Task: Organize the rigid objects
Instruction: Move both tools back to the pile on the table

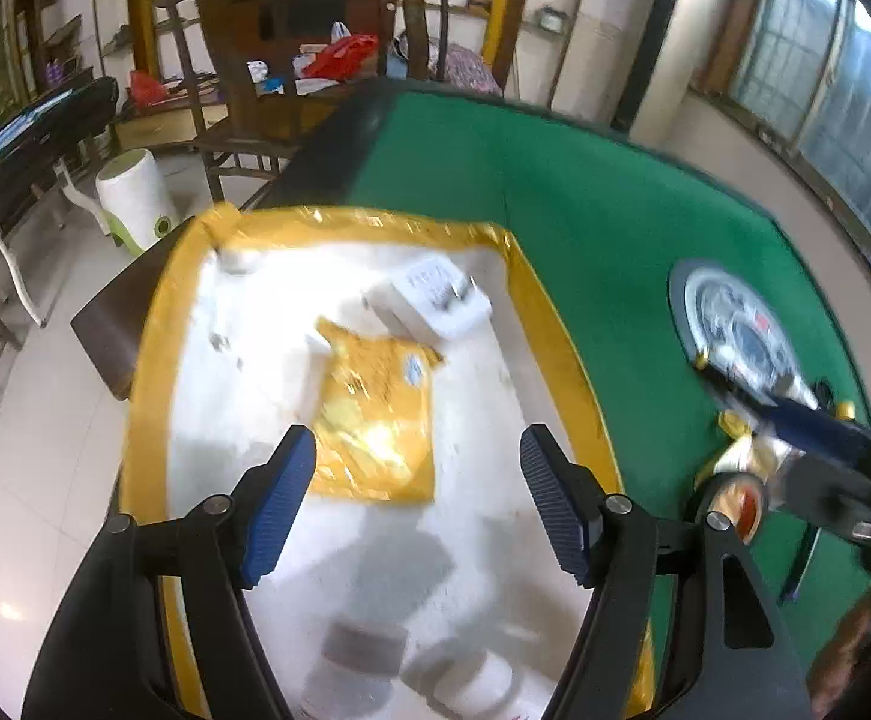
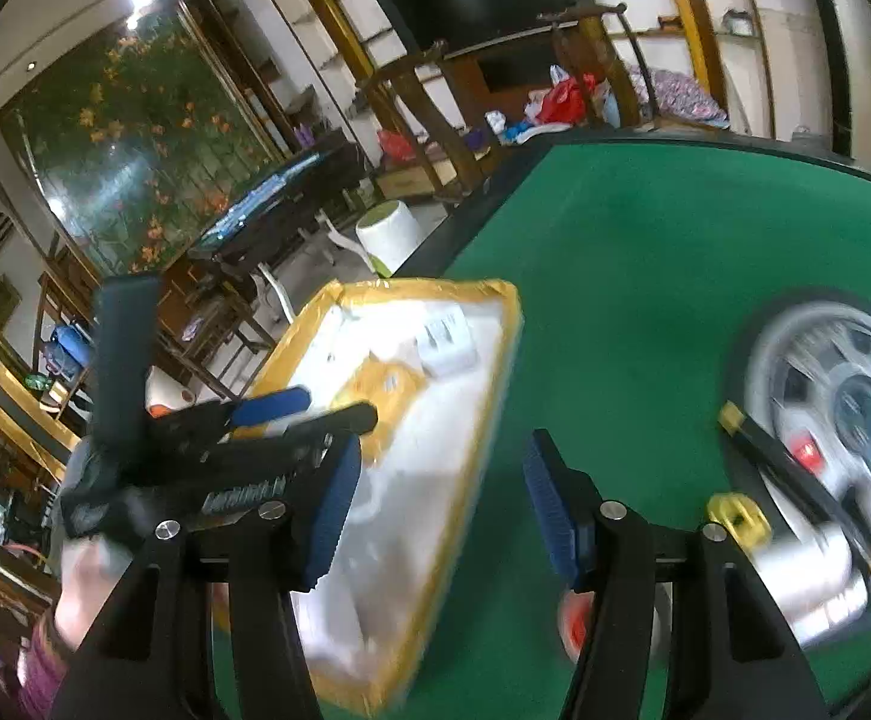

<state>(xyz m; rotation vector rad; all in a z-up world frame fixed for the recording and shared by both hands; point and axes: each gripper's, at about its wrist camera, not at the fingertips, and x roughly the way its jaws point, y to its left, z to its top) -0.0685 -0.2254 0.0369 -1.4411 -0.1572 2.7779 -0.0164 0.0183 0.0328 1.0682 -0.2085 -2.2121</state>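
Lying in white tray (image 1: 153,324), yellow packet (image 1: 375,414), white charger (image 1: 441,300); both grippers gape empty.

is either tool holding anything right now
No. The left tool hangs open above the white tray, and the right tool is open over the green table.

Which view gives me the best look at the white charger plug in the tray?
The left wrist view. The white charger plug sits near the middle of that picture, ahead of the open jaws, with its prongs showing, beside the yellow packet. In the right wrist view it is smaller, further away and blurred, at the tray's far end.
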